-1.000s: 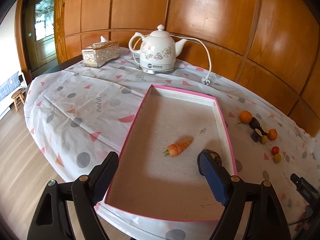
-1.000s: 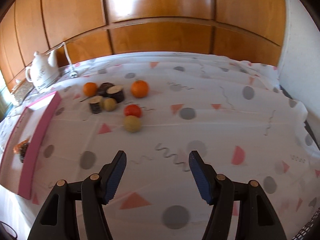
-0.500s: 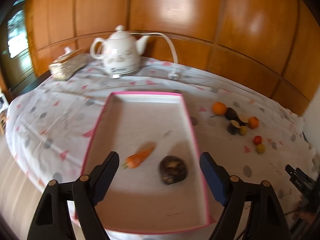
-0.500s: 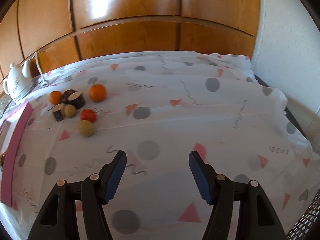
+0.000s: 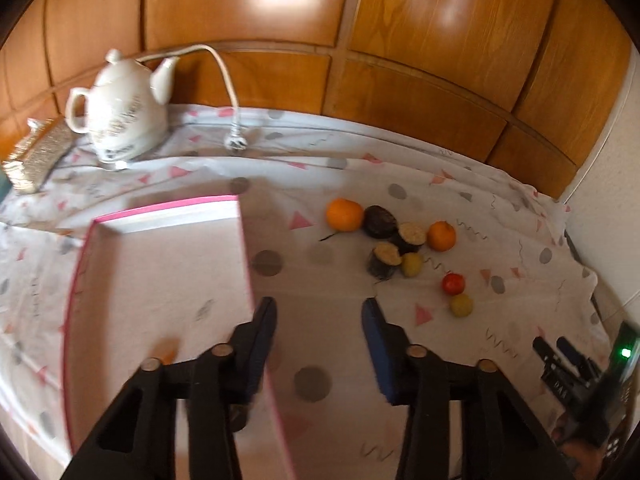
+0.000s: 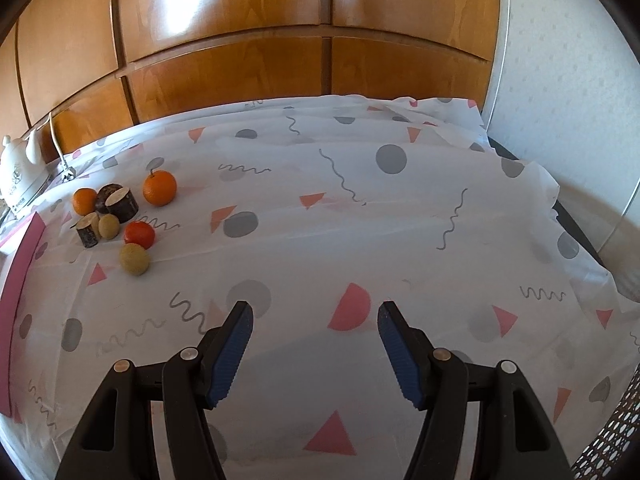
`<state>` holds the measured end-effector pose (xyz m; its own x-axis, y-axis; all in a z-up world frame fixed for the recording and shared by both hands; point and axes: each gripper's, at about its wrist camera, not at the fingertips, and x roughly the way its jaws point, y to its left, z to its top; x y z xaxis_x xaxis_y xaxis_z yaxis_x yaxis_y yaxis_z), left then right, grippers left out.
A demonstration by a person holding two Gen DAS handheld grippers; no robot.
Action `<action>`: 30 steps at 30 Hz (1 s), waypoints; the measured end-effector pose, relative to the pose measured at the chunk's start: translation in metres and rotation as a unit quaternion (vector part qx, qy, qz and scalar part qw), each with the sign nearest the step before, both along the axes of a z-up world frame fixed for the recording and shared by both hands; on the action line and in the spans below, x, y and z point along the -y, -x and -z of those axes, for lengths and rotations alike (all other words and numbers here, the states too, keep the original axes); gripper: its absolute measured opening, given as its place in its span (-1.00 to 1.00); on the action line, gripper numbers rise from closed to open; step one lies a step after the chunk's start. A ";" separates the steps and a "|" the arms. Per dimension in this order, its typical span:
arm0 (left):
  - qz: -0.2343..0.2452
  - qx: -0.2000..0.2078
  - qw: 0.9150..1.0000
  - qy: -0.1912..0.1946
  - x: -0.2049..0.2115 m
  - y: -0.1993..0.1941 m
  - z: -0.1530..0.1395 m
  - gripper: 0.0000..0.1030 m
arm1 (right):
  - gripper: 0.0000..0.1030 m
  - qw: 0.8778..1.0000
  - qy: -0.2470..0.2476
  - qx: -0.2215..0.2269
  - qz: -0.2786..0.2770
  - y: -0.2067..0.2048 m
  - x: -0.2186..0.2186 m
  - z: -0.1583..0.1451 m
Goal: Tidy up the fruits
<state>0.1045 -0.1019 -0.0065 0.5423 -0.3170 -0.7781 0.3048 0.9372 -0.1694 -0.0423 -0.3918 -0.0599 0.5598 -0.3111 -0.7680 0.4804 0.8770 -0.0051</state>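
A pink-rimmed tray (image 5: 168, 208) lies on the patterned tablecloth; an orange carrot (image 5: 166, 350) shows in it, mostly hidden behind my left gripper's finger. A cluster of fruit lies right of the tray: two oranges (image 5: 344, 215) (image 6: 159, 188), dark cut pieces (image 5: 380, 222) (image 6: 122, 202), a red fruit (image 5: 453, 283) (image 6: 139, 234) and yellowish ones (image 5: 461, 305) (image 6: 135, 258). My left gripper (image 5: 320, 328) is open and empty, over the tray's right rim. My right gripper (image 6: 314, 330) is open and empty, over bare cloth, well right of the fruit.
A white teapot (image 5: 124, 116) with cord and plug (image 5: 236, 142) stands at the back left, beside a tissue box (image 5: 36, 156). Wooden wall panels run behind the table. The other gripper (image 5: 572, 368) shows at the right edge of the left view.
My left gripper has swung right, from over the tray to its right rim, facing the fruit cluster. A dark fruit lay in the tray half a second ago. My right gripper has turned right.
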 end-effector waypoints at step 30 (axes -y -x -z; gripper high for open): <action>0.013 -0.106 0.992 0.072 0.077 -0.081 0.074 -0.36 | 0.28 0.999 -0.025 -0.021 0.006 -0.004 0.020 0.018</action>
